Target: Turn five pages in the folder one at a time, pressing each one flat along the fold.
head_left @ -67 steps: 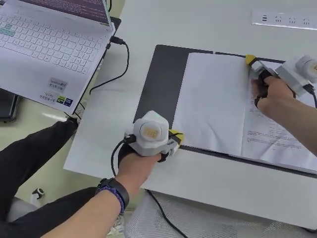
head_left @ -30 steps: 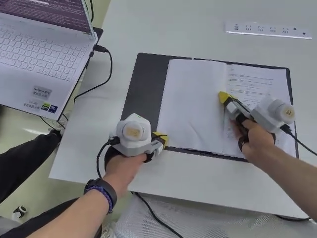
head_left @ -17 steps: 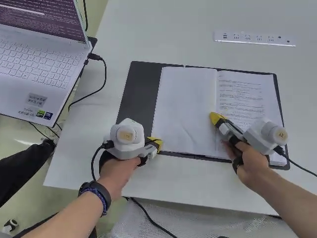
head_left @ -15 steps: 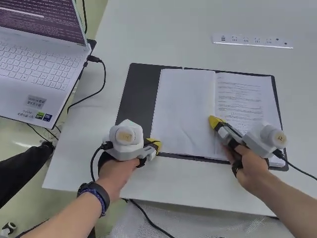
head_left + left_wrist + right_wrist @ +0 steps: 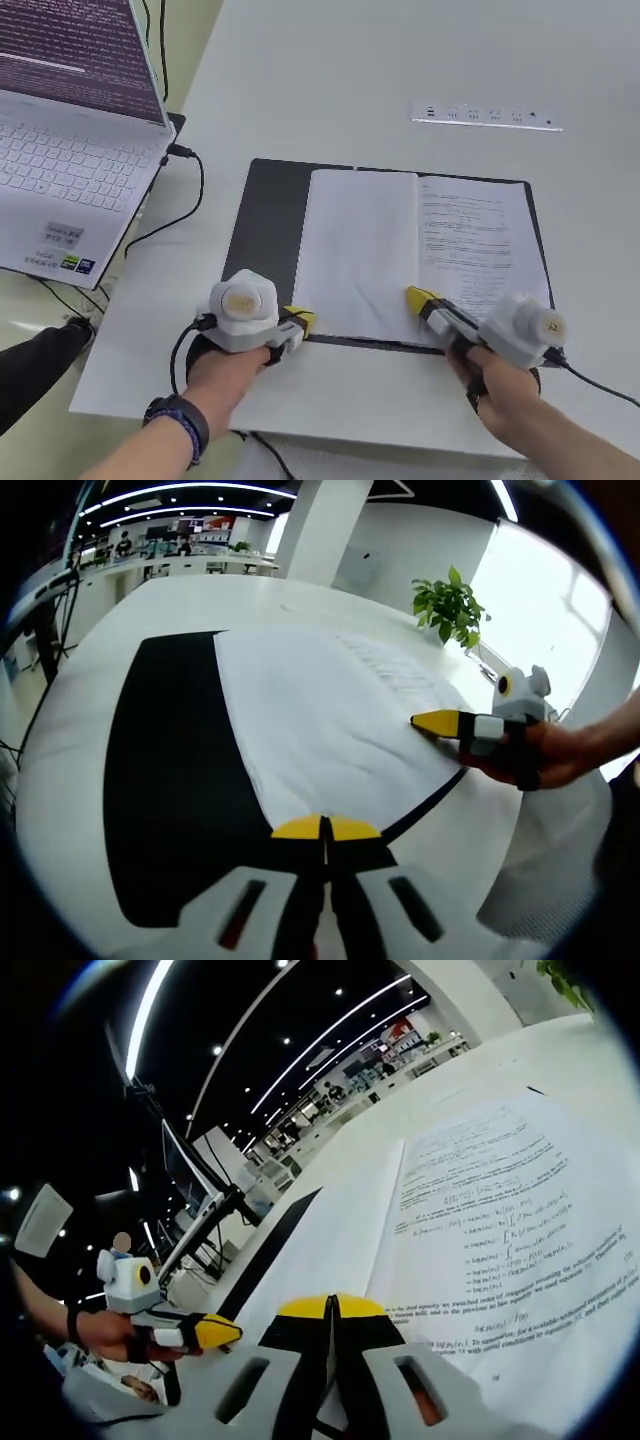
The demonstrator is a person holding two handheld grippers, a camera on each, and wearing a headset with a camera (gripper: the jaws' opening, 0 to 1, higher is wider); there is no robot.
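The black folder (image 5: 262, 215) lies open on the white table, with a blank page (image 5: 360, 250) on its left and a printed page (image 5: 475, 245) on its right. My right gripper (image 5: 415, 297) is shut, its yellow tips resting on the fold near the folder's near edge. In the right gripper view the tips (image 5: 332, 1306) sit where the blank page (image 5: 340, 1250) meets the printed page (image 5: 500, 1220). My left gripper (image 5: 303, 320) is shut too. It presses the black cover (image 5: 165, 770) at the near left corner of the blank page (image 5: 320, 720), tips (image 5: 325, 828) together.
An open white laptop (image 5: 70, 170) stands at the far left, its cable (image 5: 170, 215) curving towards the folder. A white power strip (image 5: 487, 115) lies behind the folder. The table's near edge runs just below both hands.
My right gripper has slid along the fold from the folder's far end to its near edge. The left gripper has stayed at the near left corner. The head camera has shifted.
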